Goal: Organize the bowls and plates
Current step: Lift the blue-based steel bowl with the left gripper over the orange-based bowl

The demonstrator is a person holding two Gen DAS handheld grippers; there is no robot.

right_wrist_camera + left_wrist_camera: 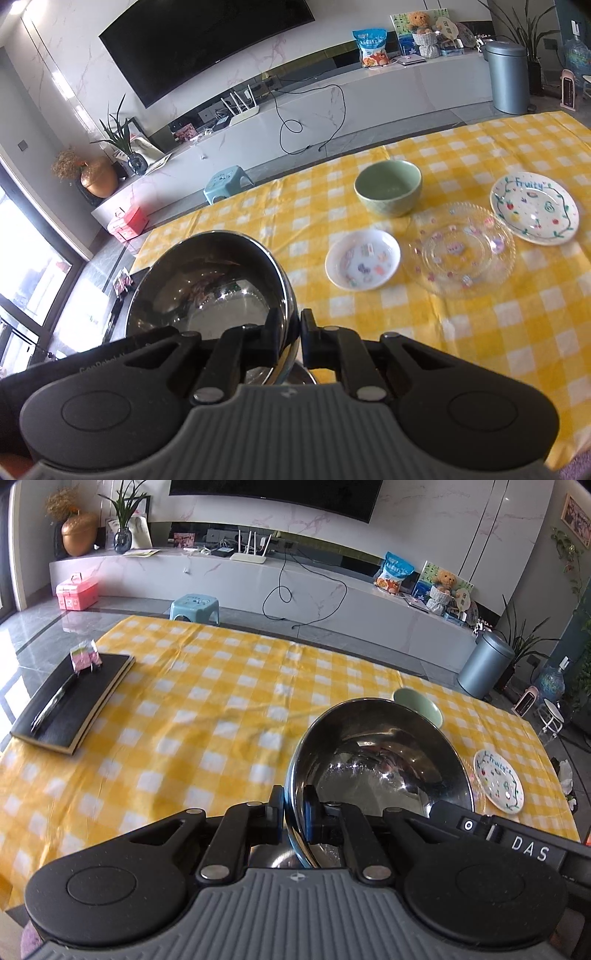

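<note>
1. The left tool (293,812) is clenched on the near left rim of the steel bowl (376,760), and the right tool (293,334) is clenched on its opposite rim, so the bowl is held between both above the worktop (221,709)
2. The bowl is judged stiff, light and slippery; thin rim grips at two opposite points are judged best
3. Beyond it, a small white dish (362,258) and a clear glass plate (460,249), judged fragile, are seen lying flat
4. Farther off stand a green bowl (388,188) and a painted plate (533,208), best taken by the rim
</note>
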